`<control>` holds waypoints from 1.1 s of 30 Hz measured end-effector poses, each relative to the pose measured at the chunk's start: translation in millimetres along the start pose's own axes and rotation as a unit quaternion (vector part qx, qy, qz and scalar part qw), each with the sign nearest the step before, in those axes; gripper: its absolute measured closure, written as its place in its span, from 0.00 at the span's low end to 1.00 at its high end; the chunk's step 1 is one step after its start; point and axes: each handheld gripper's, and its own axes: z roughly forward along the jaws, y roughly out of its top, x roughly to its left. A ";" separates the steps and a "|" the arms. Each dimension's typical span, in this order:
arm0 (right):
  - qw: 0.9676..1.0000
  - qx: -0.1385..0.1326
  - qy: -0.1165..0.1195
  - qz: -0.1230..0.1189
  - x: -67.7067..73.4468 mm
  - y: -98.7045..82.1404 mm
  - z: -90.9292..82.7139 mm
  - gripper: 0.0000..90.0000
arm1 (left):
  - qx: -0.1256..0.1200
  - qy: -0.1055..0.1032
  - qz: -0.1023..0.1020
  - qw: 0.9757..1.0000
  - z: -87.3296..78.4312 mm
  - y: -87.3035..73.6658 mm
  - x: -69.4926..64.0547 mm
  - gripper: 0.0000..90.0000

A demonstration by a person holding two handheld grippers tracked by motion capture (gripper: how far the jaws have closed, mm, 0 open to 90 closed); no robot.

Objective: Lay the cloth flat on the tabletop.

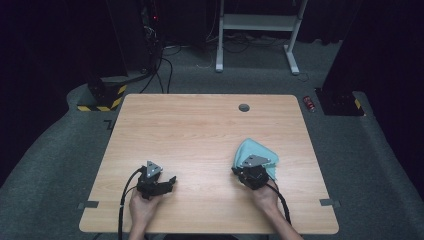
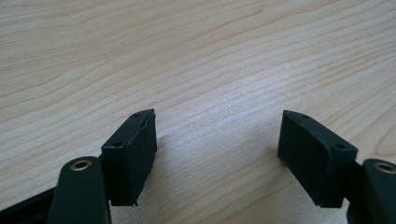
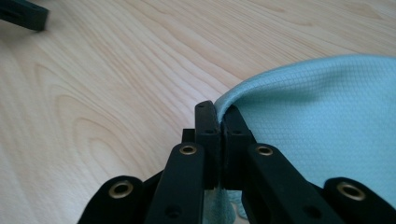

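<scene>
right hand-held gripper (image 3: 219, 122): clamped on edge of teal cloth (image 3: 327, 126), rest spread just right of jaws on counter (image 3: 93, 93) | left hand-held gripper (image 2: 217, 140): jaws apart, nothing between | step: fold judged underway | next: held edge to be carried across cloth

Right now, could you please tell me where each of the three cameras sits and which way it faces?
High view: above the person's side, facing forward and down on the table; both hands, left claw, right claw.
Left gripper view: on the left claw, looking along open jaws at bare wood.
Right gripper view: on the right claw, shut on the cloth edge.
Shared: the high and right gripper views both show the cloth.
</scene>
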 end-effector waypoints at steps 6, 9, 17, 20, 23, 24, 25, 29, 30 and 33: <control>0.999 -0.004 0.036 -0.013 21.1 10.0 10.0 0.97 | 0.000 0.000 0.000 1.000 0.0 0.0 0.0 0.32; 0.998 -0.003 0.050 -0.022 32.2 13.5 14.5 0.97 | 0.000 0.000 0.000 1.000 0.0 0.0 0.0 0.32; 0.994 -0.004 0.095 -0.050 63.2 21.4 26.6 0.97 | 0.001 0.000 0.000 1.000 0.0 0.0 -0.3 0.32; 0.992 -0.004 0.109 -0.061 73.3 23.6 29.6 0.97 | 0.001 0.001 0.001 1.000 0.0 0.0 -0.4 0.32; 0.990 -0.006 0.123 -0.071 84.2 26.7 32.7 0.97 | 0.001 0.001 0.001 1.000 0.0 0.0 -0.4 0.32; 0.989 -0.007 0.126 -0.074 86.4 27.4 33.6 0.97 | 0.001 0.001 0.001 1.000 0.0 0.0 -0.4 0.32; 0.988 -0.006 0.131 -0.076 90.3 28.5 34.6 0.97 | 0.002 0.001 0.001 1.000 -0.1 0.0 -0.5 0.32; 0.987 -0.001 0.140 -0.084 98.2 29.7 39.1 0.93 | 0.000 0.002 0.000 1.000 0.1 -0.1 -1.1 0.32; 0.986 0.004 0.144 -0.082 98.8 29.4 40.7 0.87 | -0.001 0.003 0.000 1.000 -0.1 -0.2 -1.3 0.32; 0.986 0.006 0.147 -0.075 96.8 26.8 41.0 0.80 | -0.002 0.002 0.000 1.000 -0.8 -0.6 -1.5 0.35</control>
